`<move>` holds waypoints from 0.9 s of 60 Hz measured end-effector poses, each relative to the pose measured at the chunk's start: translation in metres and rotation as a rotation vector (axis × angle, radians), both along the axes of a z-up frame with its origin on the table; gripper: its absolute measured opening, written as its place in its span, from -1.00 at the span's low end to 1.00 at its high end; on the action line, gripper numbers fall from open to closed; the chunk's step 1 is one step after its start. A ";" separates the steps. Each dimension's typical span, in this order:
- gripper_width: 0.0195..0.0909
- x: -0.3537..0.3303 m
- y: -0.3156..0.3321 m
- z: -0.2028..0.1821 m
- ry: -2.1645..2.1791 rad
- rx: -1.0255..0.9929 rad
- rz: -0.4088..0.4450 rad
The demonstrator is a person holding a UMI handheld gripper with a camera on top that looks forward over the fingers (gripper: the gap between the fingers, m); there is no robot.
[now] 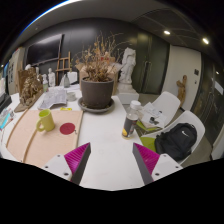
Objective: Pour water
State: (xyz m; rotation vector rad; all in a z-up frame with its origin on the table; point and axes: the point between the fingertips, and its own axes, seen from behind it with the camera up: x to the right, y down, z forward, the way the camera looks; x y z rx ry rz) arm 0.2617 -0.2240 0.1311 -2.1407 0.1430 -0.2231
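The gripper point(112, 160) is held above the near edge of a white table point(105, 135), its two fingers spread apart with nothing clasped between them; only the pink pads point(76, 156) are seen, the rest being cut off below. A clear water bottle point(133, 117) is stood on the table beyond the fingers, slightly to the right; its contents are hard to make out. A yellow-green mug point(45, 121) is placed far left, on a light wooden board point(45, 143), with a red coaster point(67, 128) just beside it. A potted dry plant point(98, 84) is set at the far centre. A black bag point(176, 141) is seen on a chair at the right, partly hidden.
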 end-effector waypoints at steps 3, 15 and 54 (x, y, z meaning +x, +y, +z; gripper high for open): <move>0.87 0.025 0.016 -0.005 0.000 0.030 0.002; 0.87 0.089 0.091 -0.036 0.056 0.097 0.012; -0.52 0.127 0.203 -0.092 0.010 0.181 0.031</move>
